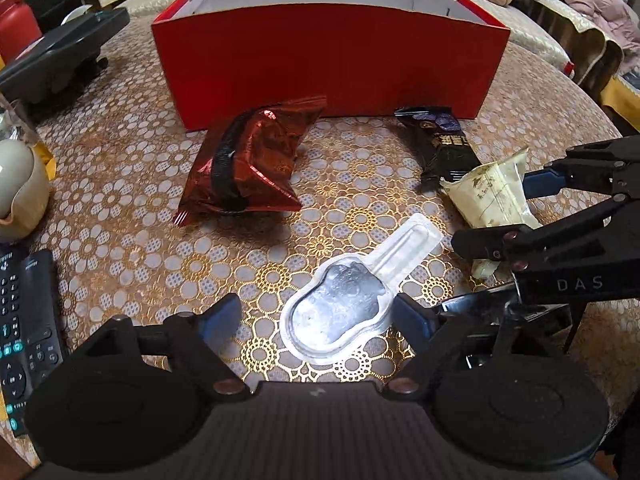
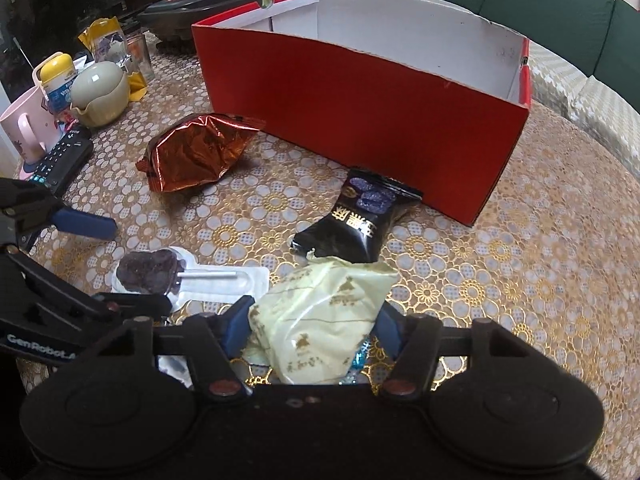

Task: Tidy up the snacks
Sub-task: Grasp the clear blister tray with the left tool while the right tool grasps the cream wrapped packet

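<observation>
A lollipop in a clear blister pack [image 1: 340, 308] [image 2: 152, 272] lies on the patterned table between the fingers of my left gripper [image 1: 320, 320] [image 2: 120, 264]. The jaws stand wide around it and the left pad [image 1: 222, 316] is clear of it. My right gripper [image 2: 312, 328] [image 1: 508, 216] is shut on a cream snack packet [image 2: 320, 320] [image 1: 492, 196], with a pad against each side. A black snack packet [image 1: 444, 148] [image 2: 356, 220] and a red foil packet [image 1: 248, 168] [image 2: 192, 152] lie in front of an open red box [image 1: 328, 64] [image 2: 360, 120].
A remote control [image 1: 24, 328] [image 2: 60, 160], a cream pot [image 1: 20, 184] [image 2: 100, 92], a pink mug [image 2: 24, 128] and a black appliance [image 1: 60, 52] crowd the table's left side. The round table's edge curves close on the right.
</observation>
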`<state>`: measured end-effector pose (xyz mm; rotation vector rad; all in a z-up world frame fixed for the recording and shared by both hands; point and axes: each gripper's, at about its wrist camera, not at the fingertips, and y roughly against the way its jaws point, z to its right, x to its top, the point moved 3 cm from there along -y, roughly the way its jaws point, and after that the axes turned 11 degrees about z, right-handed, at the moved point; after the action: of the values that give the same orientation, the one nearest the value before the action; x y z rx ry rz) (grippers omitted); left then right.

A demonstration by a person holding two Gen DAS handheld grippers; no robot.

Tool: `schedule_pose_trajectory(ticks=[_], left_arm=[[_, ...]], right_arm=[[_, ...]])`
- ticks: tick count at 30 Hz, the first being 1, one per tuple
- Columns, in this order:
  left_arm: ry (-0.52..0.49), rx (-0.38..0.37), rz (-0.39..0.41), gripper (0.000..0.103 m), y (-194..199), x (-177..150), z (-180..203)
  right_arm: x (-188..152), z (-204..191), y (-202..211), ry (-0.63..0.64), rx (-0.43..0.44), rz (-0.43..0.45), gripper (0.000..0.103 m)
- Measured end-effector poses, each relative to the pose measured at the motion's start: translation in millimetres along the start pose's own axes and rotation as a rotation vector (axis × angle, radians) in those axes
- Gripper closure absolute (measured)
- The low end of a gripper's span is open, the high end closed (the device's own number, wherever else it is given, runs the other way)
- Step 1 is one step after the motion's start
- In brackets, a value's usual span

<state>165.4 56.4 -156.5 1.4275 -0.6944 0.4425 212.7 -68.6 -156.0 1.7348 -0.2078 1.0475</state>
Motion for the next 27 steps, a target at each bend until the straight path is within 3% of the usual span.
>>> schedule_pose_trajectory(ticks=[5, 8, 27], left_arm=[[-0.022, -0.022, 0.02, 0.041, 3.4, 0.0, 4.9], [-0.021, -0.026, 0.028, 0.048, 5.0, 0.5, 6.8], [0.073, 0.002, 0.027, 0.048, 21.6, -1.5, 2.2]], right_arm=[[-0.1, -0.3, 1.5, -0.007, -0.005, 0.006, 0.042], [-0.1, -0.7, 3.9, -0.008, -0.009, 0.015, 0.043], [0.2, 8.3, 40.9, -0.085, -0.021, 0.089, 0.055]])
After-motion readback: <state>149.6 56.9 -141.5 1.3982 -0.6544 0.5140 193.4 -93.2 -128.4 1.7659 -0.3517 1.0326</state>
